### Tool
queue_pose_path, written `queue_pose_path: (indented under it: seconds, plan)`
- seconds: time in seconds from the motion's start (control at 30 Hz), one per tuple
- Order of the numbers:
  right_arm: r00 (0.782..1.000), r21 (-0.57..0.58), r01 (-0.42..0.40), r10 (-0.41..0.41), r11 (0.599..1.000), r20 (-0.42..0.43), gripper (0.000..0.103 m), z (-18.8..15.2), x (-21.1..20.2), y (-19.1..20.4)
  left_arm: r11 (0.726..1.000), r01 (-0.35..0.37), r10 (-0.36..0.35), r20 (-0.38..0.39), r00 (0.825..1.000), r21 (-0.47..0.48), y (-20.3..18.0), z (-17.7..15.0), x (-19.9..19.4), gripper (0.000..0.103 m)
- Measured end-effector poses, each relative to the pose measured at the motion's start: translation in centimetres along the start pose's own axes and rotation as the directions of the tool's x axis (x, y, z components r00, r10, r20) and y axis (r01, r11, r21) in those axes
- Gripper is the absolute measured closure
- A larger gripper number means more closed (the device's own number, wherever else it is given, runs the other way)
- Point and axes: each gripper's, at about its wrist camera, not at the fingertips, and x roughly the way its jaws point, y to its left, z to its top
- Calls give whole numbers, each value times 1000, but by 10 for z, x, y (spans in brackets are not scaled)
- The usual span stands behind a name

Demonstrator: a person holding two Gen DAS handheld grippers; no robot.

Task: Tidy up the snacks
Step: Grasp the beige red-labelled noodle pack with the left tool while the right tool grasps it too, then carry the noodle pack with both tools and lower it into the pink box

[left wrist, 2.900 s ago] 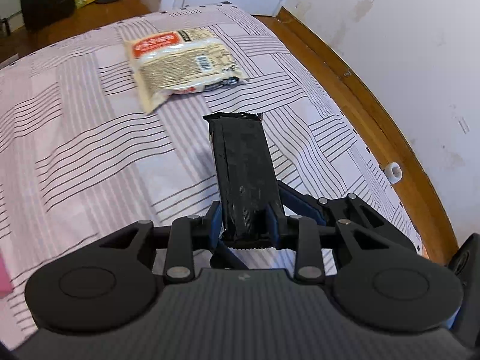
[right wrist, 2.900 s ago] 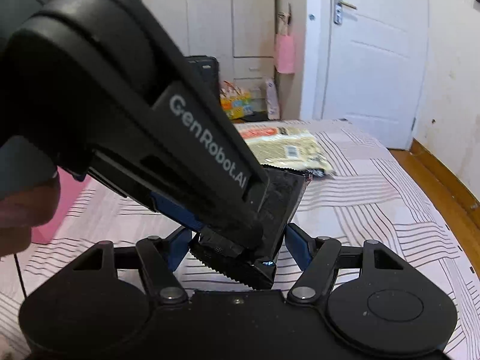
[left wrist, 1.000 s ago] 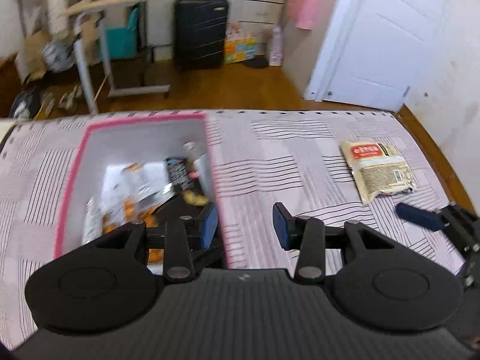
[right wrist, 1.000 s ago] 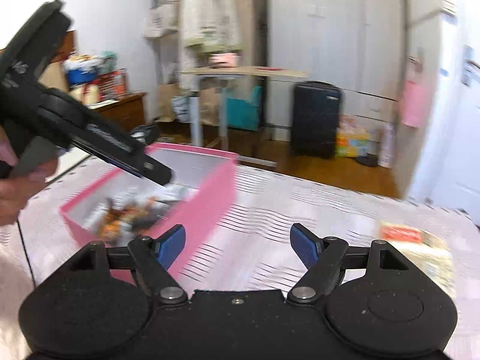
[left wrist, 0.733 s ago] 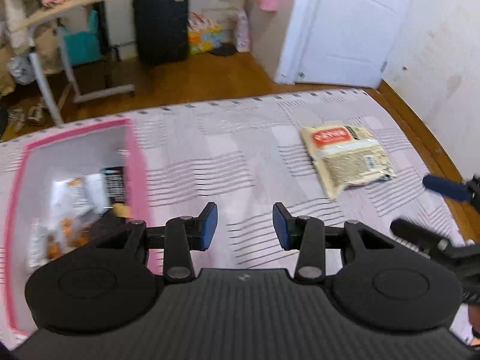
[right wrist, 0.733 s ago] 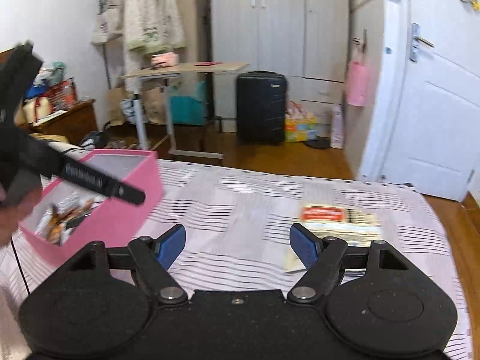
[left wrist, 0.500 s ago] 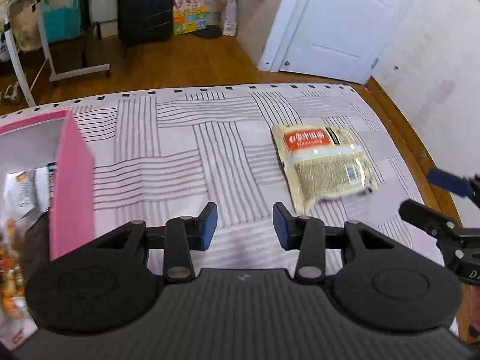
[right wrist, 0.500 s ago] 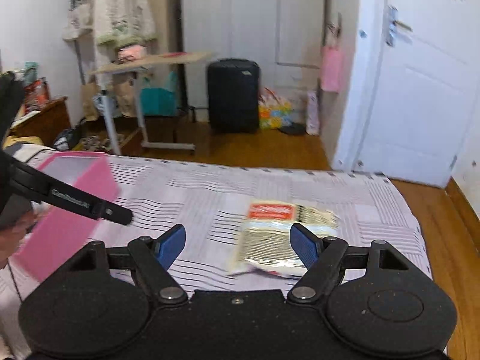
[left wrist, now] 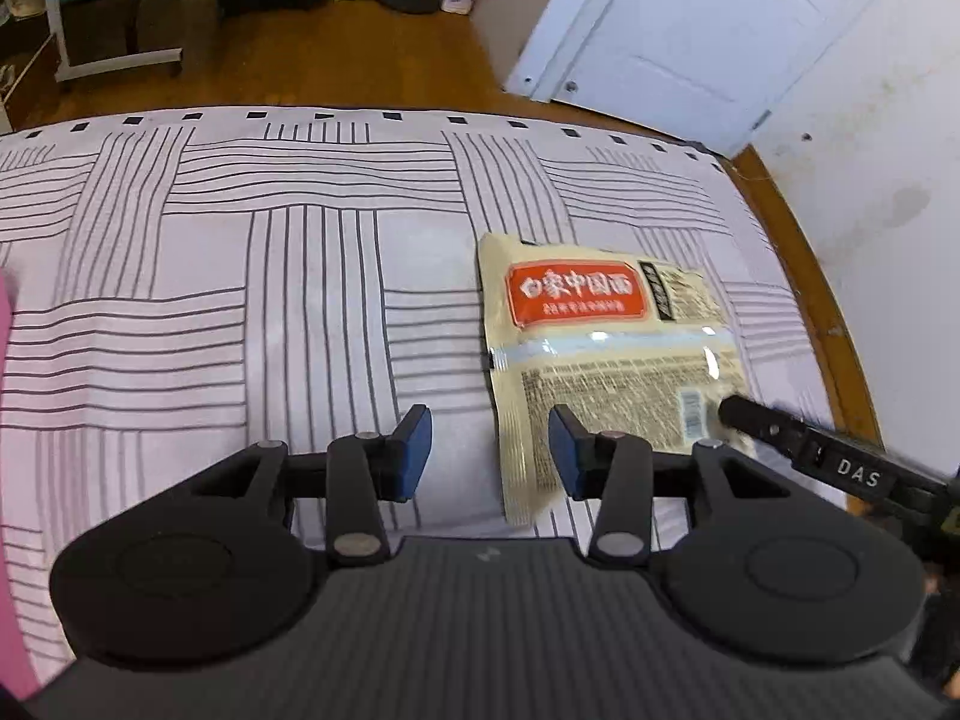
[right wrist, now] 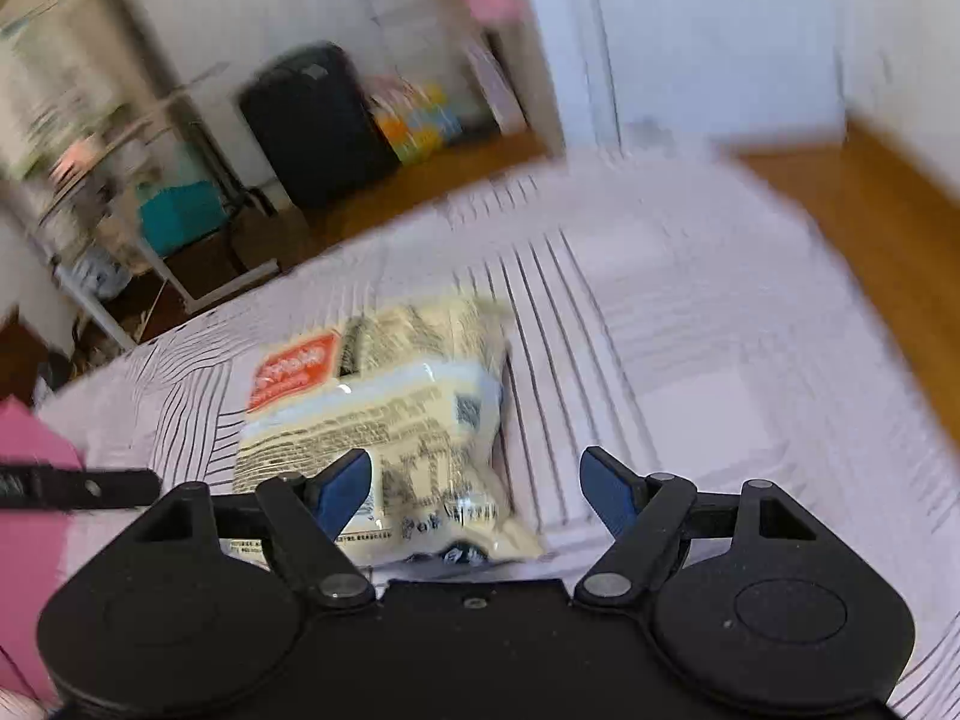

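A beige snack packet with a red label [left wrist: 606,348] lies flat on the striped bed cover; it also shows in the right wrist view [right wrist: 384,420], blurred. My left gripper [left wrist: 489,450] is open and empty, just left of the packet's near edge. My right gripper [right wrist: 474,489] is open and empty, its jaws wide over the packet's near end. One of its fingers [left wrist: 774,426] reaches in from the right in the left wrist view, its tip at the packet's barcode corner. The pink box [right wrist: 30,498] is at the left edge.
The bed cover [left wrist: 240,300] ends at a wooden floor [left wrist: 300,60] ahead and to the right [left wrist: 828,312]. A white door [left wrist: 690,30] and wall stand beyond. A black suitcase [right wrist: 312,120] and a desk frame stand across the room.
Both grippers have swung from the pink box to the beige packet and come close to it. The black bar held earlier is no longer in either gripper.
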Motion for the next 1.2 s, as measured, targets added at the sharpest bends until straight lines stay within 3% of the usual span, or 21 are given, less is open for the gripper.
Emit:
queue_pose_path:
  seconds: [0.07, 0.17, 0.2, 0.33, 0.4, 0.53, 0.63, 0.8, 0.97, 1.1, 1.2]
  plan:
    - [999, 13, -39, 39, 999, 6, 22, -4, 9, 1, 1000, 15, -15, -2, 1000, -18, -1, 2, 13, 61]
    - [999, -47, -32, 32, 998, 8, 21, -7, 22, 12, 996, 70, -70, -1, 998, -61, 0, 5, 26, 59]
    - [999, -58, -45, 46, 997, 11, 17, -8, 25, 13, 993, 97, -97, 1, 995, -73, -1, 6, 30, 58]
    - [997, -35, -78, 79, 996, 7, 11, -11, 36, 13, 959, 210, -218, -25, 976, -189, 8, 1, 53, 58]
    - [996, -44, -88, 89, 995, 8, 11, -12, 35, 13, 960, 213, -221, -21, 975, -182, 8, -2, 57, 57]
    - [988, -149, -142, 131, 979, -79, 12, -17, 33, 29, 957, 256, -262, -25, 965, -137, 3, -6, 57, 58]
    - [991, -249, -116, 96, 961, -94, 11, -26, 32, 42, 968, 247, -249, -40, 968, -54, -7, -6, 59, 57]
    - [994, -246, -103, 91, 964, -60, 2, -29, 40, 44, 969, 240, -243, -52, 969, -66, -12, -2, 64, 57]
    - [999, -239, -46, 46, 970, -2, 8, -35, 33, 58, 973, 231, -232, -71, 970, -24, -18, -3, 59, 56]
    - [1000, -280, -21, 23, 960, 3, 9, -42, 18, 73, 981, 193, -191, -79, 978, 20, -25, -10, 45, 55]
    - [999, -227, -37, 32, 973, -23, 9, -48, 7, 77, 983, 177, -172, -102, 980, 47, -28, -16, 31, 55]
